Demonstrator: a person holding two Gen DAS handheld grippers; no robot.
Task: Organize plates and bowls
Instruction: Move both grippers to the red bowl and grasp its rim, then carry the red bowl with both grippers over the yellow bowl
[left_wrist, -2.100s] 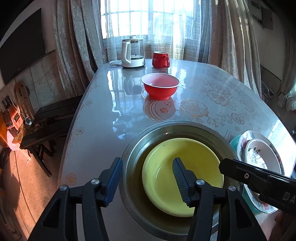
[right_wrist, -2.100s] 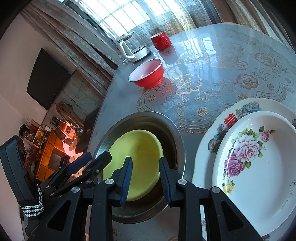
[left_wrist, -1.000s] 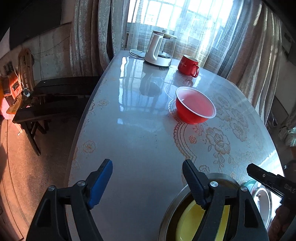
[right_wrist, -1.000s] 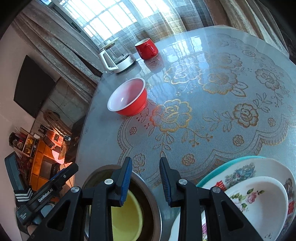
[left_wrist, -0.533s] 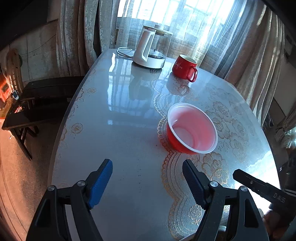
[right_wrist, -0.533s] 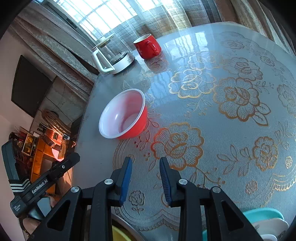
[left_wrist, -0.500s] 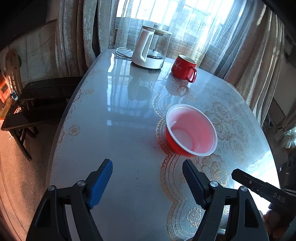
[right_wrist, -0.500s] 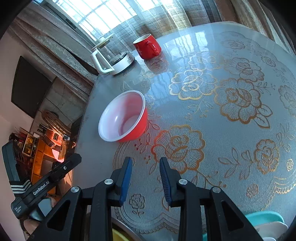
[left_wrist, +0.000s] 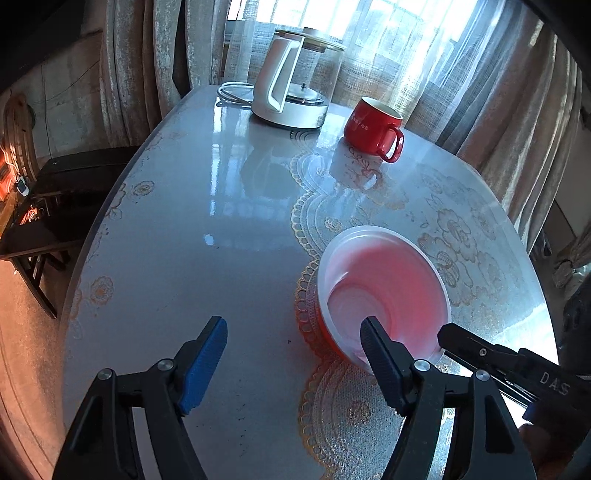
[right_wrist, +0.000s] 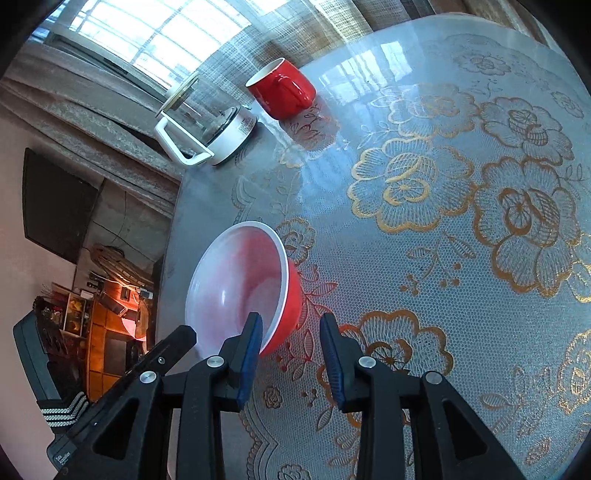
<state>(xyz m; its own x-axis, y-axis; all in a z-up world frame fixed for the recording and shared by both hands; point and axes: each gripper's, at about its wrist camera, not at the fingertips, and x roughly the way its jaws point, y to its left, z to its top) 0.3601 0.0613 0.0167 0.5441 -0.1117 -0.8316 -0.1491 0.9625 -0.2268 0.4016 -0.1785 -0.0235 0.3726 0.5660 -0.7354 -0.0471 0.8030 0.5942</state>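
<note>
Daylight came through a gridded window (left_wrist: 332, 14) behind sheer netting, flanked by heavy pale curtains (left_wrist: 147, 66) that hung to either side. The glare lay in bright patches on the glossy desk (left_wrist: 207, 229), whose cover carried gold flower patterns (right_wrist: 410, 184). To the left a dark screen (right_wrist: 55, 203) hung on a plain wall (right_wrist: 22, 147) above a tiled section. A dark low bench (left_wrist: 55, 206) stood beside the desk on a warm, orange-lit floor (left_wrist: 22, 325). Farther off, cluttered wooden shelves (right_wrist: 107, 332) glowed orange.
</note>
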